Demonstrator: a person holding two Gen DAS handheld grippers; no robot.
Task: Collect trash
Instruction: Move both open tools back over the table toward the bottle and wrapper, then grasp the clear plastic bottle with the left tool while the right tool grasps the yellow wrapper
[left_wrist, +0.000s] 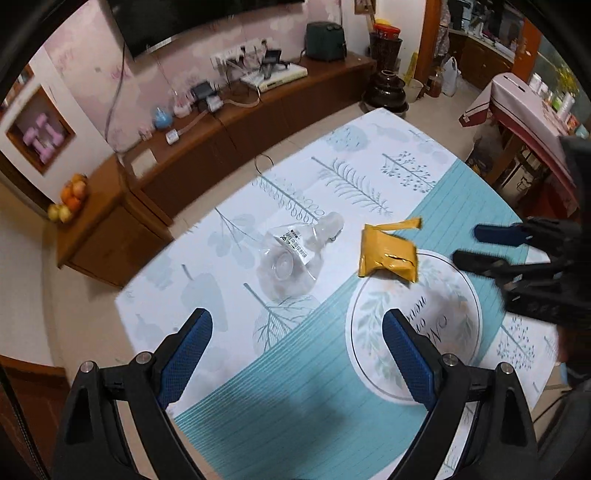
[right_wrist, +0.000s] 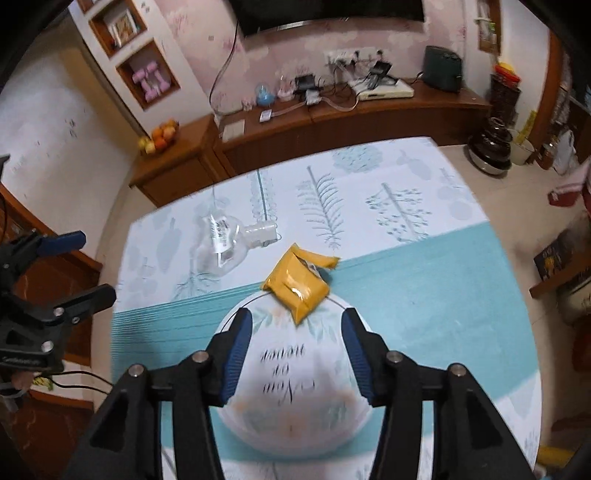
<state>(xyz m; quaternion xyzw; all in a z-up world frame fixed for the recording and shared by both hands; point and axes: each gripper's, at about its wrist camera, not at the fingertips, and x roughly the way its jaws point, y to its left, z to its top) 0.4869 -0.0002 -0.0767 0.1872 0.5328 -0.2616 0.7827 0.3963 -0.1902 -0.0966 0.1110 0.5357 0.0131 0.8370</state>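
Observation:
A clear crushed plastic bottle (left_wrist: 291, 254) with a white label lies on its side on the patterned tablecloth. A torn yellow wrapper (left_wrist: 388, 254) lies to its right at the edge of a round white print. My left gripper (left_wrist: 297, 325) is open and empty, hovering short of the bottle. My right gripper (right_wrist: 297, 325) is open and empty, just short of the wrapper (right_wrist: 299, 284); the bottle (right_wrist: 229, 243) lies further left. The right gripper (left_wrist: 469, 243) also shows at the right of the left wrist view, and the left gripper (right_wrist: 88, 264) at the left edge of the right wrist view.
The table (right_wrist: 424, 280) carries a teal and white leaf-print cloth. Behind it runs a low wooden cabinet (right_wrist: 332, 122) with chargers, cables and a fruit bowl (right_wrist: 162, 138). A dark pot (right_wrist: 493, 147) stands on the floor at the right.

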